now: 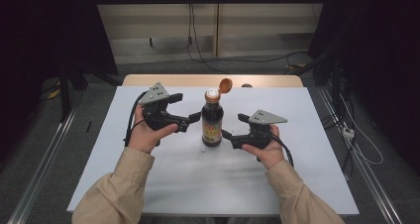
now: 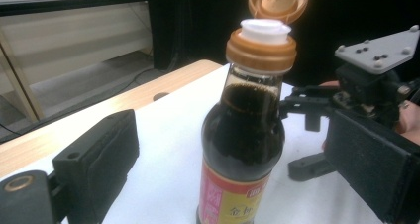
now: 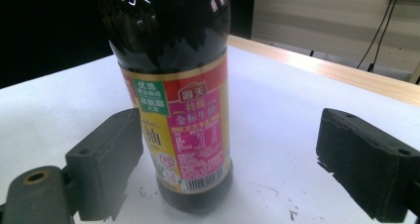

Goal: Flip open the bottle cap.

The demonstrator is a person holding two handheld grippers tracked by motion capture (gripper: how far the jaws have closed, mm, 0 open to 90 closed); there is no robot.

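The soy sauce bottle (image 1: 212, 122) stands upright on the white table (image 1: 148, 179), about midway between its left and right edges and nearer the far edge than the near one. Its orange flip cap (image 1: 226, 84) is hinged back and the white spout (image 2: 265, 29) is exposed, so I judge the contents accessible for pouring. Starting from the left, my left gripper (image 1: 190, 119) is held level with the bottle's shoulder, jaws parted wide, one to either side of the dark glass in the left gripper view; neither pad visibly touches it and it grips nothing. I read this as positioning for a high hold. On the right, my right gripper (image 1: 229, 136) sits lower, at label height near the base. Its jaws are likewise wide apart; the left pad (image 3: 106, 159) lies just beside the label, though I cannot confirm contact. This placement would steady the bottle low down. Small dark specks (image 3: 292, 214) mark the table near the base.
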